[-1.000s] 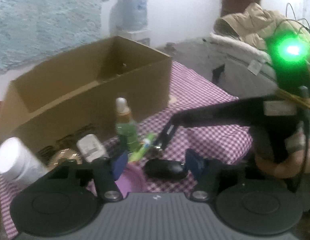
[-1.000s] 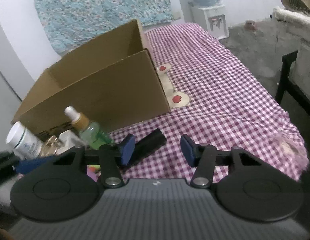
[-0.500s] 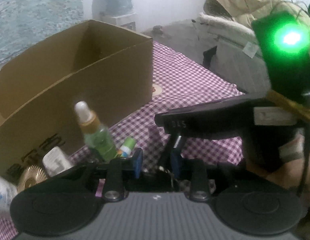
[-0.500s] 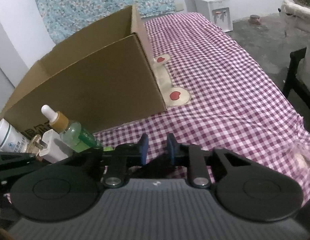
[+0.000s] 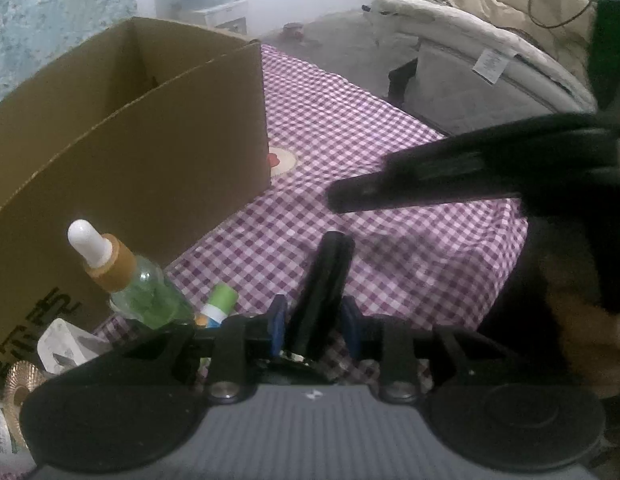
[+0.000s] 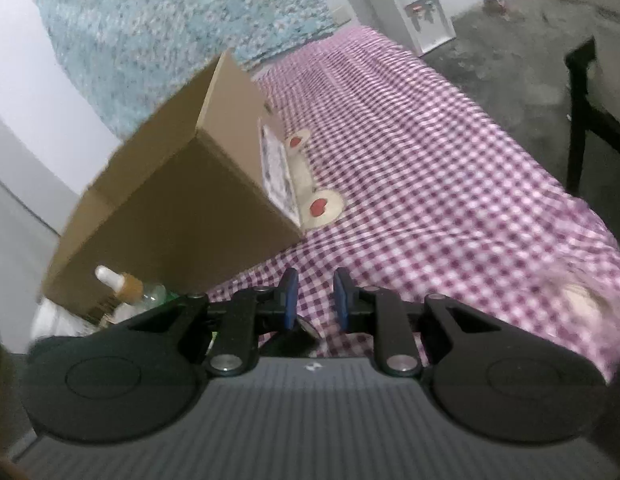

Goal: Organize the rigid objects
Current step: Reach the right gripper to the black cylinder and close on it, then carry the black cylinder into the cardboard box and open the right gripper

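In the left wrist view my left gripper (image 5: pixel 314 328) has a black oblong object (image 5: pixel 326 272) between its blue pads. Its jaws are closing, and the pads press on the object's near end. The far end points up and away over the checked cloth (image 5: pixel 370 140). The right gripper's black body (image 5: pixel 450 172) hangs blurred above and to the right of it. In the right wrist view my right gripper (image 6: pixel 315 300) has its jaws nearly together and just opening, with only cloth between the pads. An open cardboard box (image 5: pixel 150 140) (image 6: pixel 182 208) stands at the left.
Against the box stand a green dropper bottle (image 5: pixel 142 292) (image 6: pixel 126 286), a green-capped tube (image 5: pixel 220 300), a white plug (image 5: pixel 62 340) and a gold disc (image 5: pixel 22 380). Off the table's right side are bedding (image 5: pixel 490 40) and a dark chair frame (image 6: pixel 582 112).
Both grippers narrowed from wide open. The left one moved down over the black object and closed on it. The right gripper drew back up and to the right, away from it.
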{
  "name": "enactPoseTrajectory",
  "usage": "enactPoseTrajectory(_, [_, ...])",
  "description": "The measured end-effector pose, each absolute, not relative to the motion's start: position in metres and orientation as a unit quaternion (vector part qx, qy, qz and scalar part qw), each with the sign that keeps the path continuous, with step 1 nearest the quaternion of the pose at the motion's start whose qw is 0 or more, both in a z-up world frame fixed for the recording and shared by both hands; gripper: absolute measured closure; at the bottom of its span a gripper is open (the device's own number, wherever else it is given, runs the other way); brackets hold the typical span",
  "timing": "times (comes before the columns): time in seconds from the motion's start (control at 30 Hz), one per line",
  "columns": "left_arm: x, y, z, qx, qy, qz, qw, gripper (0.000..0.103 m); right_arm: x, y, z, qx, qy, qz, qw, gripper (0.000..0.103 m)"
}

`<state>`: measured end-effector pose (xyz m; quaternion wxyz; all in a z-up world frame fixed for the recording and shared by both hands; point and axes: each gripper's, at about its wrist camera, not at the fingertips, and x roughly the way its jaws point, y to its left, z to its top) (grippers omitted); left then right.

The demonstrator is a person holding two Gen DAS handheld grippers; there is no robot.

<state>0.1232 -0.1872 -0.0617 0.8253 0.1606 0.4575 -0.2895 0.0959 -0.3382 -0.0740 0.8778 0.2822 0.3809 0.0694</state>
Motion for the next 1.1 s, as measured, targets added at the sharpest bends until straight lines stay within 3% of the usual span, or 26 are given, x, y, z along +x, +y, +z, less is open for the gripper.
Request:
enactPoseTrajectory(0.2, [0.127,-0.191,-0.062,0.161,0.457,-0.282,0.828,0.08,0.083,-0.346,-0.077,0.324,0.405,0.084,0.851,0.083])
enactPoseTrajectory(0.63, [0.114,-0.183,-0.044,0.12,0.42,-0.274,0.857,0.081,0.102,-0.325,-0.083,0.359,0.425,0.119,0.822,0.077])
enactPoseTrajectory(0.93, [0.087,-0.133,0.044,0.084,0.319,-0.236,0.914,0.08,0.092,-0.288,0.012,0.306,0.352,0.198,0.862,0.08])
enactPoseTrajectory(1.1, [0.11,-0.079,0.082,0.041,0.314,-0.178,0.932,0.08,0.135,-0.236,0.062,0.259,0.337,0.282,0.86,0.081])
